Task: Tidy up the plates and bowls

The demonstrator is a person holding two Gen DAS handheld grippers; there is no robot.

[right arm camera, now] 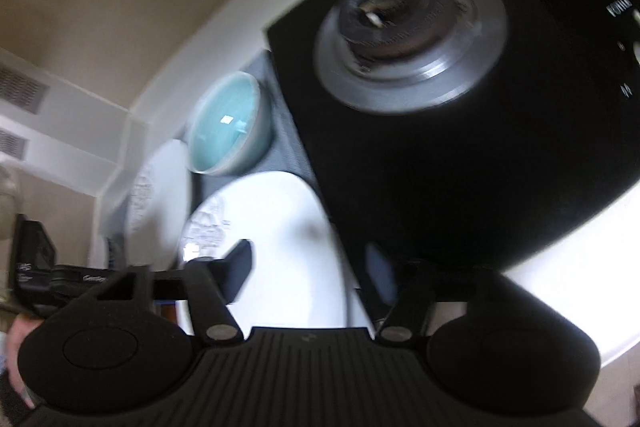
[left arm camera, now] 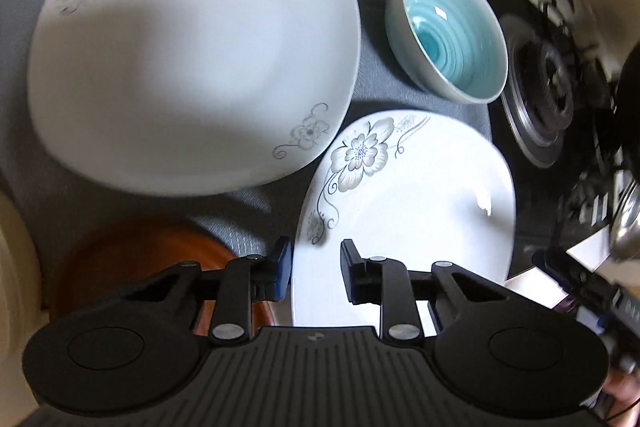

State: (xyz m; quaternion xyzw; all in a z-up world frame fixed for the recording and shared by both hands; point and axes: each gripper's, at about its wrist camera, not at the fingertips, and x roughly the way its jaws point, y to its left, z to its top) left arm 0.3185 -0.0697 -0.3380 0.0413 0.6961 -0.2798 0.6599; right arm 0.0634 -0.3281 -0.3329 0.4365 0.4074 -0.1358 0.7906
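layout: dishes are being kept spread on a grey mat (left arm camera: 380, 107) beside a black stove (right arm camera: 440, 167), probably so each can be picked and stacked by kind
big plate: a large white flowered plate (left arm camera: 192, 59) is lying at the far left of the mat, flat, nothing on it
small plate: a smaller flowered plate (left arm camera: 404, 211) is lying near and to the right, its far-left rim just beside or slightly under the big plate's edge; overlap cannot be told
bowl: a blue-glazed bowl (left arm camera: 450, 33) is standing upright at the far right of the mat, apart from both plates, close to the stove burner (left arm camera: 548, 79)
brown dish: a brown round dish (left arm camera: 132, 259) is partly hidden at the near left under the gripper body
left gripper: the left gripper (left arm camera: 314, 269) is being pointed steeply down over the small plate's near-left rim; jaws are narrowed but a clear gap is showing, rim not yet pinched, nothing being held
right gripper: the right gripper (right arm camera: 312, 275) is being held tilted over the small plate's right edge by the stove; jaws are spread about half, nothing between the pads; view is blurred
step judged: the small plate is likely being approached from two sides for lifting; stacking not yet done
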